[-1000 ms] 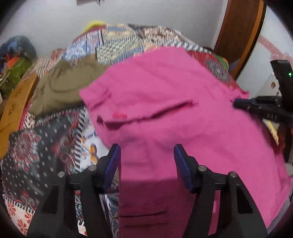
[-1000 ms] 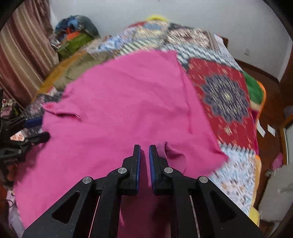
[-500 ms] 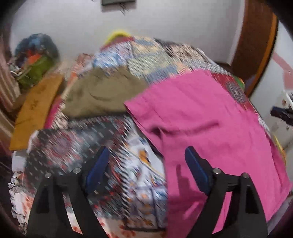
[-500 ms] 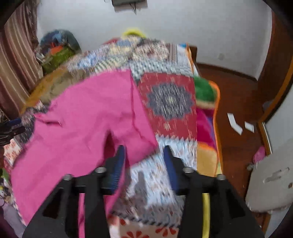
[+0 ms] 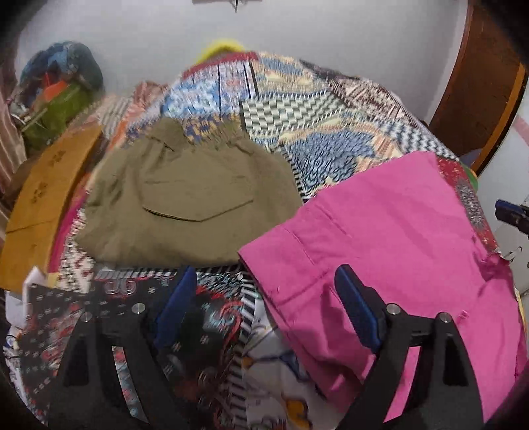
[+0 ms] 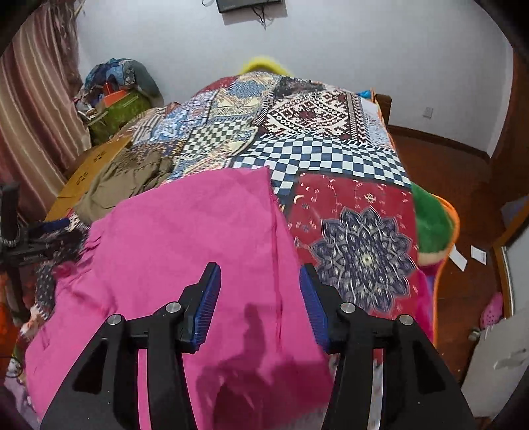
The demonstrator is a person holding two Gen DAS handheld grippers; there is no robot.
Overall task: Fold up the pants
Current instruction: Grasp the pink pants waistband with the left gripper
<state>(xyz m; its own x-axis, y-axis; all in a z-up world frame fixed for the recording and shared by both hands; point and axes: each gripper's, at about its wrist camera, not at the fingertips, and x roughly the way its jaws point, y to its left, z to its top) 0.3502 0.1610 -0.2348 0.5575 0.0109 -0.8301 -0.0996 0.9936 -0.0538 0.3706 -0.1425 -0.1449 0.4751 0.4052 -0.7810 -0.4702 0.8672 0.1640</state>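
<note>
Left view: left hand-held gripper (image 5: 261, 304) hangs wide and empty over the bed (image 5: 297, 109) — the pink pants (image 5: 390, 238) lie flat to its right, olive pants (image 5: 185, 201) behind. I'd grab the near pink edge squarely next.

Right view: right hand-held gripper (image 6: 259, 297) is partly open, holding nothing, above the pants' right edge (image 6: 185, 238) — pinch both layers together so the fold stays even.

A pale, plain wall (image 6: 347, 49) closed off the far end, a dark screen (image 6: 248, 5) with dangling cables mounted up top. Striped curtains (image 6: 36, 109) hung on the left, and a reddish-brown wooden floor (image 6: 456, 185) ran along the right. A patchwork bedspread (image 6: 297, 139) covered the bed. A wall socket (image 6: 428, 112) sat low.
</note>
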